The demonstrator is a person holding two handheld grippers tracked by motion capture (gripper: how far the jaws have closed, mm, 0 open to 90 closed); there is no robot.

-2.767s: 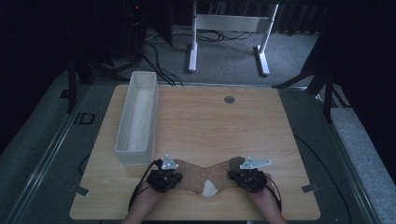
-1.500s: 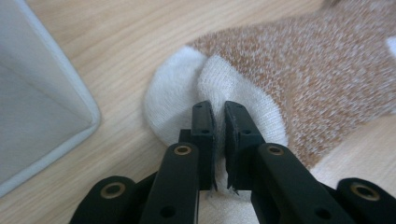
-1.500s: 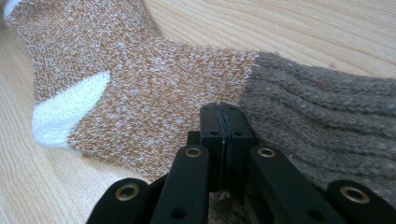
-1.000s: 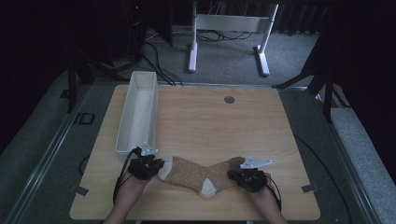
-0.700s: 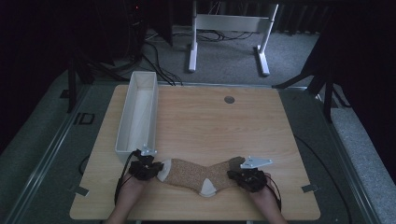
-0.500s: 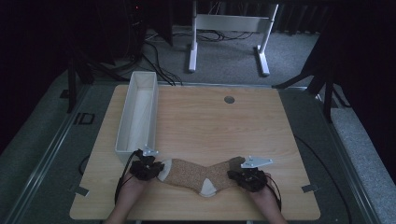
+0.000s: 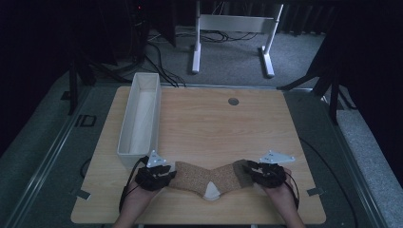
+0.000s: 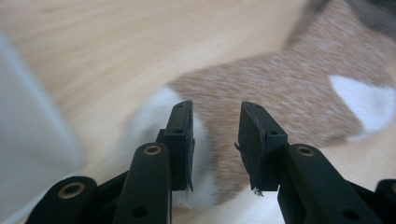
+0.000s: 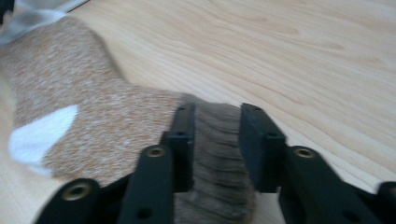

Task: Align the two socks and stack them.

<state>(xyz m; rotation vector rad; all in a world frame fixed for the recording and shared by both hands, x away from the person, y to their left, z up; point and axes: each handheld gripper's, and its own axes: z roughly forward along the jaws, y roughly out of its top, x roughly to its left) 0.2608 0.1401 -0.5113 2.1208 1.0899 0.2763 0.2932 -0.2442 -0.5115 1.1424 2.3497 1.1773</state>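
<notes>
sock (image 7: 209, 176) laid flat on counter (image 7: 214, 123) near front edge, white toe twd left hand-held gripper (image 7: 164, 175), dark cuff twd right hand-held gripper (image 7: 251, 170). both jaw pairs just opened, now parted; toe seen btwn left pads, cuff btwn right pads, not pinched. white bin (image 7: 141, 118) just behind left gripper.

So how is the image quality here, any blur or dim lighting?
High view: dim, surroundings nearly black, table lit evenly. Left gripper view: motion-blurred, sock and white bin smeared, jaws sharp. Right gripper view: bright, sock's dark cuff softly blurred.
</notes>
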